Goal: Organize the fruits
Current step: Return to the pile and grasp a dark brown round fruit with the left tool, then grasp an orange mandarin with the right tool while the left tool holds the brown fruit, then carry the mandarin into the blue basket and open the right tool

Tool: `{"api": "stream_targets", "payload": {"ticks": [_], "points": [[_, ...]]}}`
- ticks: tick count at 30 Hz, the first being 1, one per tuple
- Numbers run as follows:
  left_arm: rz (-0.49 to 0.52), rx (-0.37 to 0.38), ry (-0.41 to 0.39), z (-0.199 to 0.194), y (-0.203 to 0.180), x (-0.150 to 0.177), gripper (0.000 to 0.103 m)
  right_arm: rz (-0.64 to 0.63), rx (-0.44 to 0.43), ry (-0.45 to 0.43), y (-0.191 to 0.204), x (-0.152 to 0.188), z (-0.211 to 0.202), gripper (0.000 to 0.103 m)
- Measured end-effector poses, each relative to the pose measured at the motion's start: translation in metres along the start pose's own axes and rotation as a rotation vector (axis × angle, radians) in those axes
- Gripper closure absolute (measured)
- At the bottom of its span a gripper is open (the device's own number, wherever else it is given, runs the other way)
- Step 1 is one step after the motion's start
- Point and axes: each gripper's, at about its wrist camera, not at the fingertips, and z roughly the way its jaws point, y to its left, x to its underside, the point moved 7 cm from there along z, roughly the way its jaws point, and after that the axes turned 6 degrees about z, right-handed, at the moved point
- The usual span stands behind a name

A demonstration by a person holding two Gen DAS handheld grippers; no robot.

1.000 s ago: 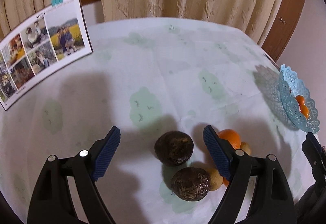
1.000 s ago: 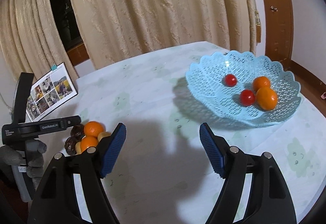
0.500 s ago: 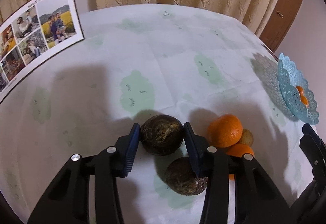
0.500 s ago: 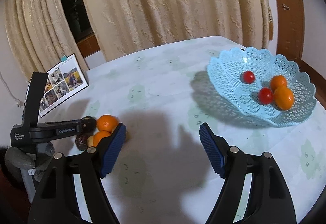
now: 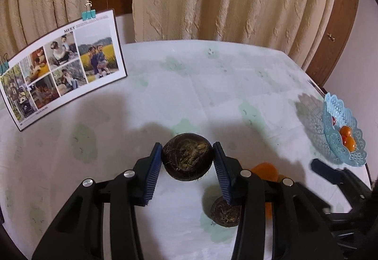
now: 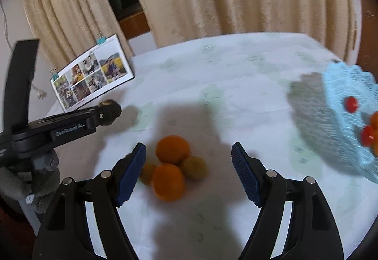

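The left tongs [image 5: 187, 163] are clamped on a dark brown hairy fruit [image 5: 187, 159] lifted off the table [image 5: 212, 85], while the right tongs [image 6: 188, 173] stand apart above two oranges [image 6: 173, 149], the blue basket [image 6: 340, 104] at three o'clock.

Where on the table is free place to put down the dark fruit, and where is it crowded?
Free: the cloth between the photo board and the basket. Crowded: the oranges in front of the right gripper.
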Motion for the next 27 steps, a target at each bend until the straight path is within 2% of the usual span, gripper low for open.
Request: {"api": "stream_targets", "payload": {"ticks": [6, 14, 17, 19, 27], "points": [[-0.002, -0.032, -0.03, -0.009, 0.006, -0.005, 0.059, -0.033, -0.001, 0.056, 0.011, -0.004, 0.032, 0.028], [0.013, -0.061, -0.052, -0.012, 0.006, -0.008, 0.059, -0.065, 0.007, 0.132, 0.01, 0.004, 0.057, 0.05], [0.015, -0.068, -0.056, -0.013, 0.006, -0.008, 0.059, -0.076, 0.013, 0.127, 0.011, 0.005, 0.058, 0.054], [0.018, -0.075, -0.059, -0.013, 0.007, -0.008, 0.059, -0.074, -0.001, 0.121, 0.013, 0.004, 0.056, 0.062], [0.035, -0.098, -0.074, -0.016, 0.004, -0.008, 0.059, -0.033, 0.01, 0.074, 0.005, -0.005, 0.041, 0.062]]}}
